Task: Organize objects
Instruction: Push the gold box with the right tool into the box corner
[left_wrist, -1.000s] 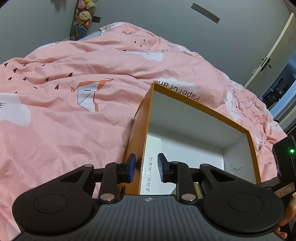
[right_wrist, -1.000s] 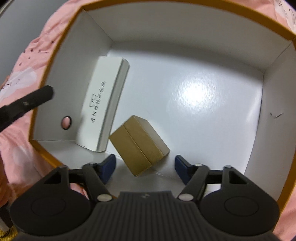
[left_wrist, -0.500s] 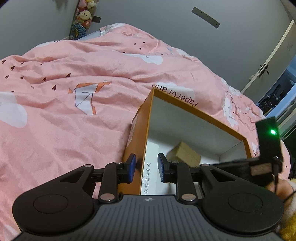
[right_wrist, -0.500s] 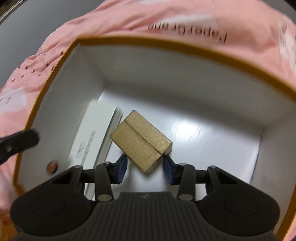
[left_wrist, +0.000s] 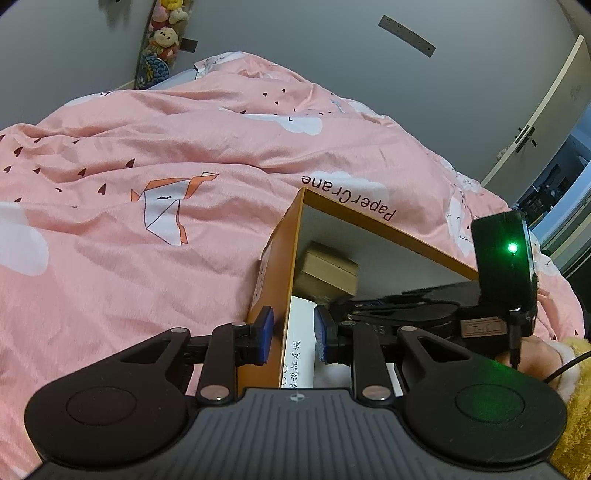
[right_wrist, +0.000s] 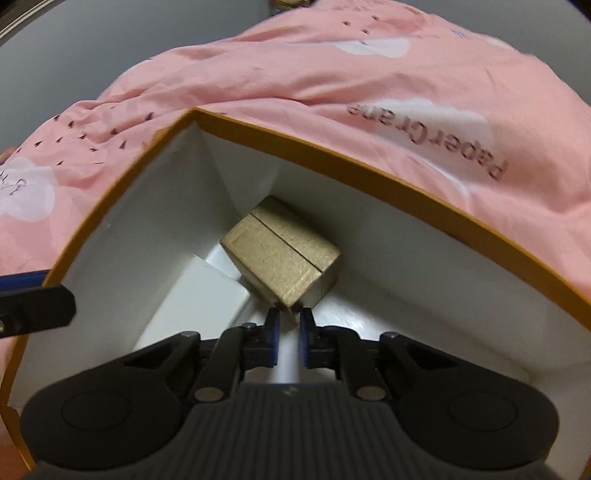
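Observation:
An orange box with white inside (left_wrist: 280, 266) (right_wrist: 332, 155) lies on the pink bedspread. My left gripper (left_wrist: 292, 336) is shut on its left wall, one finger outside and one inside. A small gold box (right_wrist: 280, 254) (left_wrist: 328, 269) stands tilted in the box's far corner, next to a flat white box (right_wrist: 199, 295) (left_wrist: 299, 347). My right gripper (right_wrist: 289, 334) is inside the orange box, nearly shut, with its tips right at the gold box's near corner. Whether it pinches that corner, I cannot tell.
The pink bedspread (left_wrist: 147, 206) with white clouds and the words PaperCrane covers the bed all around. A grey wall and a door (left_wrist: 532, 122) stand behind. Plush toys (left_wrist: 162, 33) hang at the far left.
My right gripper has closed from wide open to nearly shut and drawn back. The gold box has moved from the box's middle into the far corner. My left gripper still holds the wall.

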